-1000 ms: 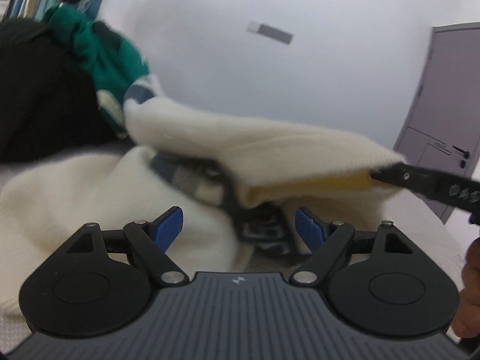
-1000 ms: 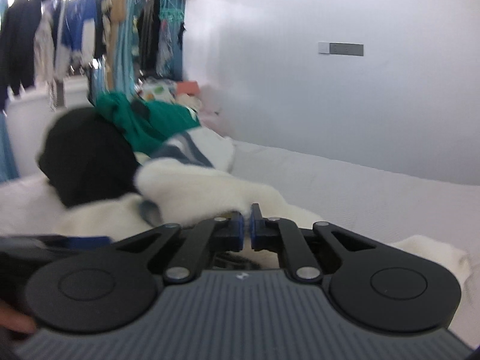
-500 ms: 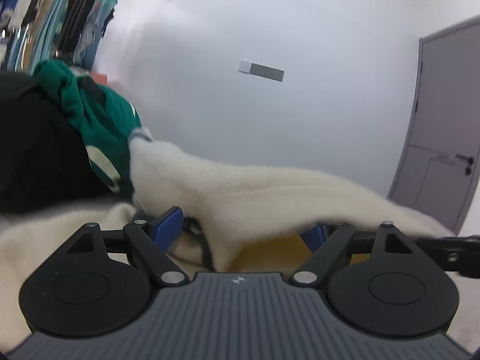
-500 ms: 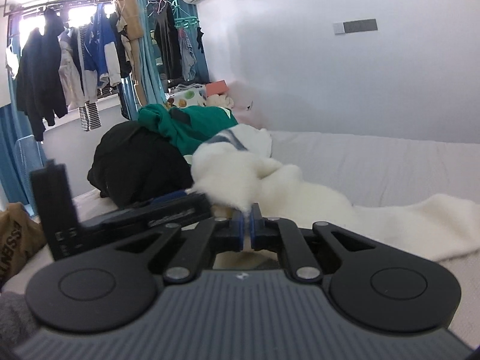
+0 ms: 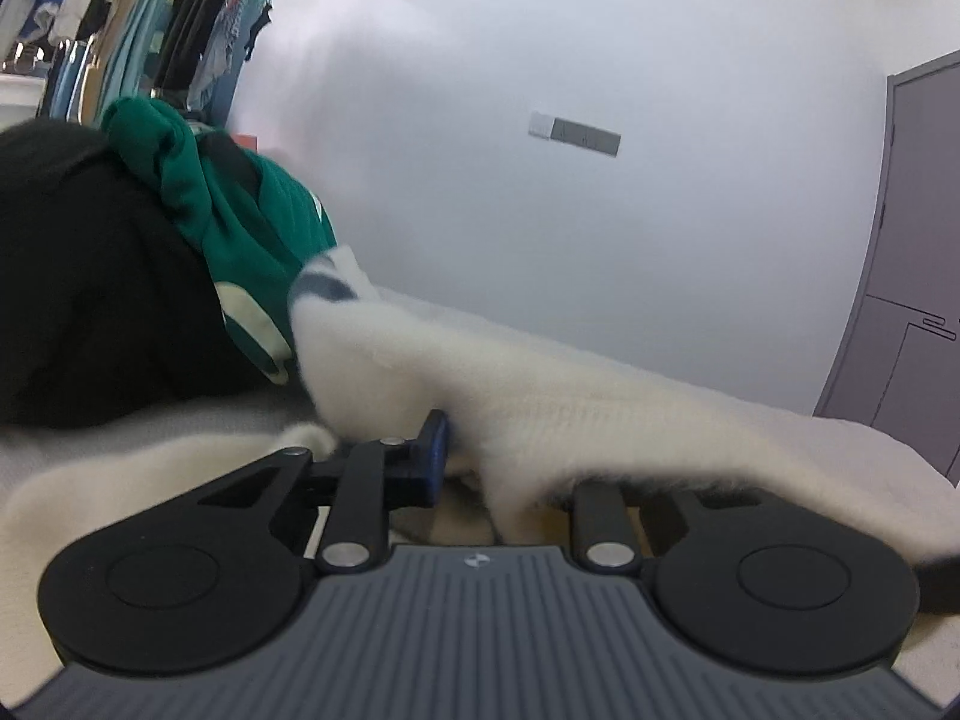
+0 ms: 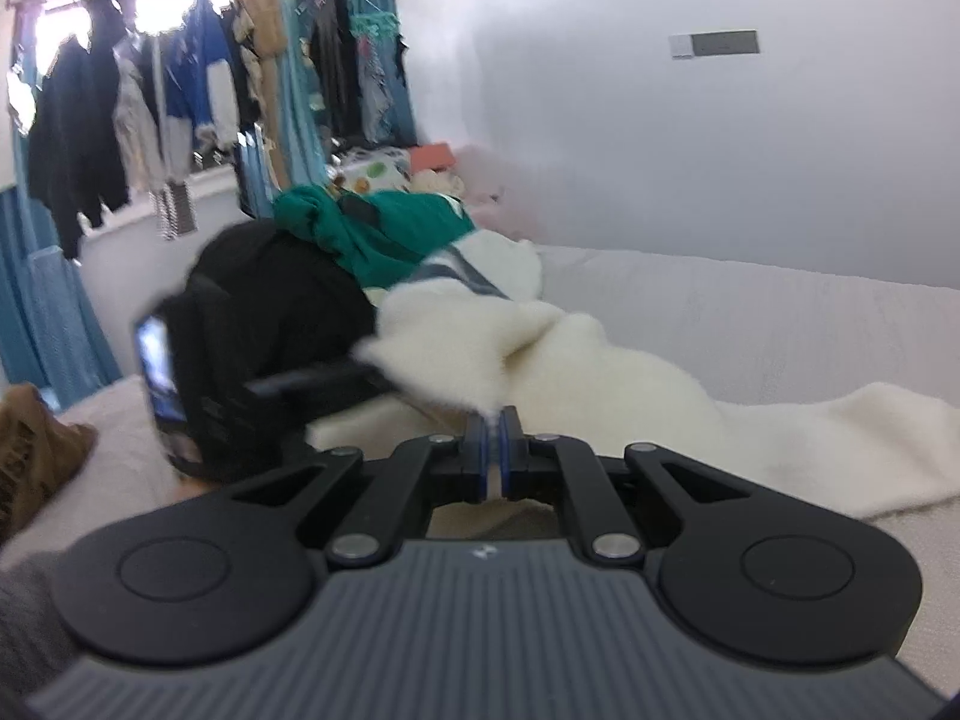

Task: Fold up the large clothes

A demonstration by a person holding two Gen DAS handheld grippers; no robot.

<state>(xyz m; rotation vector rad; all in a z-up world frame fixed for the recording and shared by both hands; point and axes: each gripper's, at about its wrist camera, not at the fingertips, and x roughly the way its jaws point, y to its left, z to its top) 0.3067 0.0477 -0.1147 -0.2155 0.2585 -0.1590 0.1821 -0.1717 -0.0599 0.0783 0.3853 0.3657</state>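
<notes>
We pinch the cream sweater in our right tongs. Our left tongs seem closed on it too, half hidden. Folding on the bed has barely begun.

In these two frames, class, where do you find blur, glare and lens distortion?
Left wrist view: fisheye bends the door; the cream sweater smears near the left gripper. Right wrist view: window overexposed behind hanging clothes; the other gripper's body is motion-blurred.

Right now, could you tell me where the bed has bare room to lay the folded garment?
Bare bed runs between the cream fleece garment and the wall. The far-left end is crowded: black garment, green garment piled together.
</notes>
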